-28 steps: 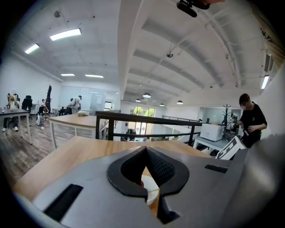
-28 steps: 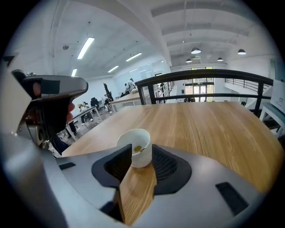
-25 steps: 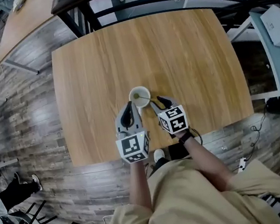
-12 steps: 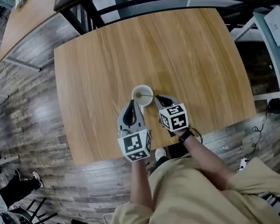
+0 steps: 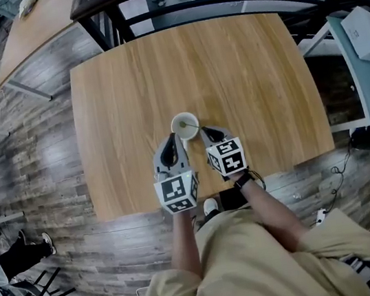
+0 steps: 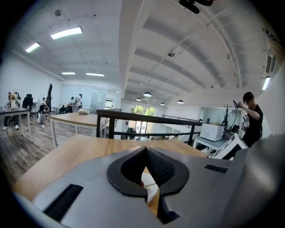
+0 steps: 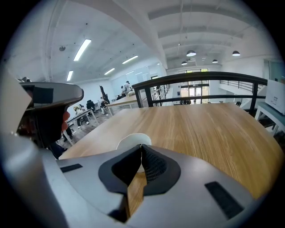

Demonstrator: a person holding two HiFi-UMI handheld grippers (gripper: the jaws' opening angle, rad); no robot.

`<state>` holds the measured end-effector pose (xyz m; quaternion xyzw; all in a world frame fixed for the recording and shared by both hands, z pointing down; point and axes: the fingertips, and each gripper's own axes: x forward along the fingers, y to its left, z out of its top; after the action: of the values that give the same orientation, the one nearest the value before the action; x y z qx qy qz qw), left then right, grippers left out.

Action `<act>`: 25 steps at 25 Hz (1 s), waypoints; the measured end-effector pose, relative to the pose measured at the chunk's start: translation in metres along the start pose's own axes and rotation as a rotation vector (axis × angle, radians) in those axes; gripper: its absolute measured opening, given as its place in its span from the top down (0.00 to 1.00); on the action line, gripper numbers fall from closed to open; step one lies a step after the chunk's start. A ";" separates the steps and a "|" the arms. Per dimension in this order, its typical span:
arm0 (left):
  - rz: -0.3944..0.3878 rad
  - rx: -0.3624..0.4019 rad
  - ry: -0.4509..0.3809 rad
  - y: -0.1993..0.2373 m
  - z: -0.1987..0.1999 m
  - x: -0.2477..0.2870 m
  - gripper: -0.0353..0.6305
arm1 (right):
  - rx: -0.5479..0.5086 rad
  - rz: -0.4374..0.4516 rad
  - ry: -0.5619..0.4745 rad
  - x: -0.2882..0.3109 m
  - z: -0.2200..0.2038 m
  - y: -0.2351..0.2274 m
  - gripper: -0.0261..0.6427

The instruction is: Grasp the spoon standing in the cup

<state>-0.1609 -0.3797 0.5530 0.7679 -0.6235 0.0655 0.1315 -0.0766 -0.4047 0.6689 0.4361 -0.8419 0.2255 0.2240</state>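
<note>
Jaws of right gripper are closing to a pinch on handle of spoon, which stands leaning in cup near front edge of table. Just beside cup, on its near side, left gripper hangs with jaws pressed together, empty.
</note>
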 end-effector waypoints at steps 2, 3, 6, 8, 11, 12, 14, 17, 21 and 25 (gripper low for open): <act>-0.002 0.001 -0.008 0.000 0.000 -0.004 0.94 | -0.007 -0.009 -0.021 -0.005 0.004 0.002 0.94; -0.002 0.001 -0.012 0.000 0.001 -0.007 0.94 | -0.011 -0.013 -0.030 -0.008 0.006 0.003 0.94; -0.002 0.005 -0.025 0.000 0.005 -0.015 0.94 | -0.024 -0.023 -0.055 -0.017 0.013 0.006 0.94; -0.004 0.009 -0.032 0.001 0.009 -0.018 0.94 | -0.034 -0.030 -0.069 -0.022 0.018 0.008 0.94; -0.001 0.027 -0.051 0.000 0.015 -0.027 0.94 | -0.046 -0.039 -0.080 -0.029 0.019 0.012 0.94; -0.002 0.039 -0.061 -0.001 0.017 -0.030 0.94 | -0.046 -0.042 -0.084 -0.032 0.019 0.013 0.94; -0.007 0.057 -0.073 -0.004 0.022 -0.037 0.94 | -0.047 -0.047 -0.092 -0.039 0.019 0.015 0.94; -0.012 0.069 -0.083 -0.006 0.030 -0.048 0.94 | -0.051 -0.050 -0.111 -0.050 0.023 0.022 0.94; -0.015 0.071 -0.098 -0.009 0.036 -0.059 0.94 | -0.061 -0.055 -0.148 -0.065 0.032 0.029 0.94; -0.022 0.084 -0.113 -0.017 0.041 -0.070 0.94 | -0.045 -0.056 -0.196 -0.082 0.041 0.032 0.94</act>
<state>-0.1623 -0.3225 0.4932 0.7821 -0.6180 0.0468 0.0647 -0.0683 -0.3595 0.5825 0.4740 -0.8522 0.1565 0.1565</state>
